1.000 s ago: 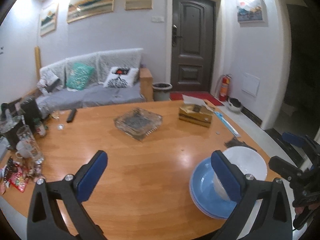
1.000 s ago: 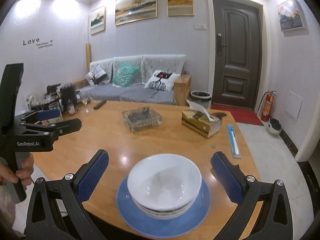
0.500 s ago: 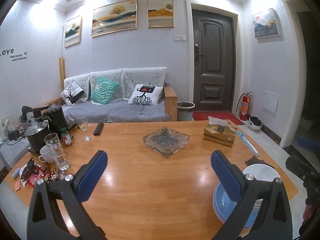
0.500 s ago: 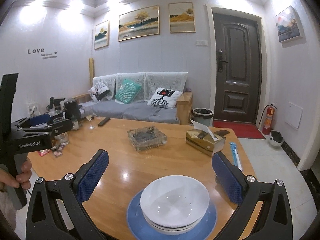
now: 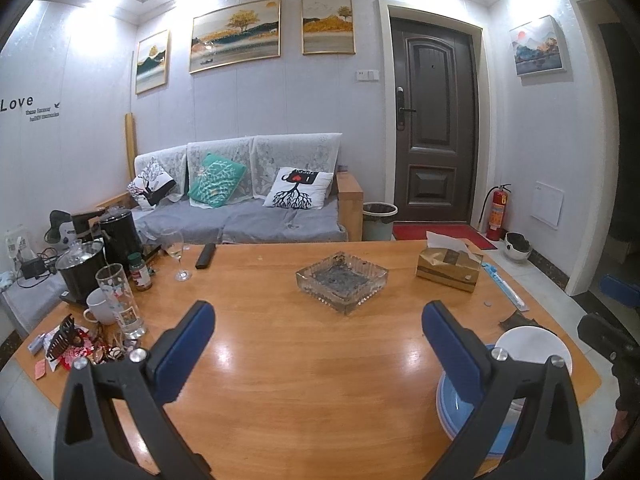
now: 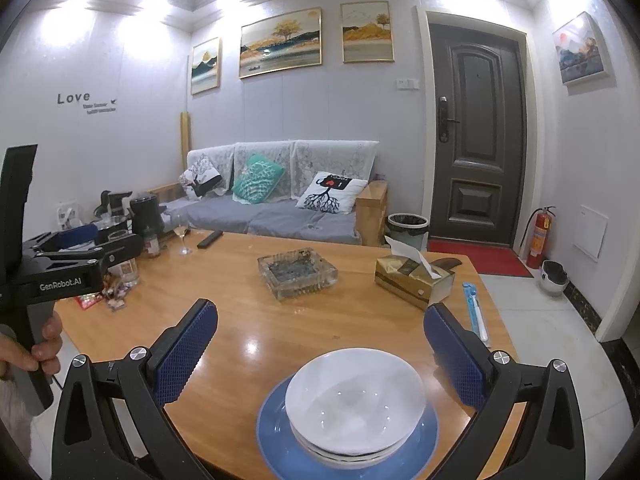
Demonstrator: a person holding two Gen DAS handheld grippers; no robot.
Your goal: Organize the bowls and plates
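A stack of white bowls point(image 6: 355, 404) sits on a blue plate point(image 6: 280, 444) at the near edge of the wooden table point(image 6: 248, 312). My right gripper point(image 6: 320, 344) is open and empty, held above and just behind the stack. In the left wrist view the bowls point(image 5: 534, 346) and the blue plate point(image 5: 452, 412) show at the lower right, partly hidden by a finger. My left gripper point(image 5: 316, 344) is open and empty over bare table, left of the stack. It also shows in the right wrist view point(image 6: 80, 240) at the far left.
A glass ashtray point(image 6: 297, 273) stands mid-table, a tissue box point(image 6: 414, 280) to its right, a blue toothbrush point(image 6: 474, 312) by the right edge. Glasses, a mug point(image 5: 98, 310), kettles and wrappers crowd the left end point(image 5: 100, 280). A remote point(image 5: 206, 255) lies at the far side.
Both grippers have pulled back and tilted up, so the stack sits lower and farther in both views. Both stay open. The bowls and plate have not moved.
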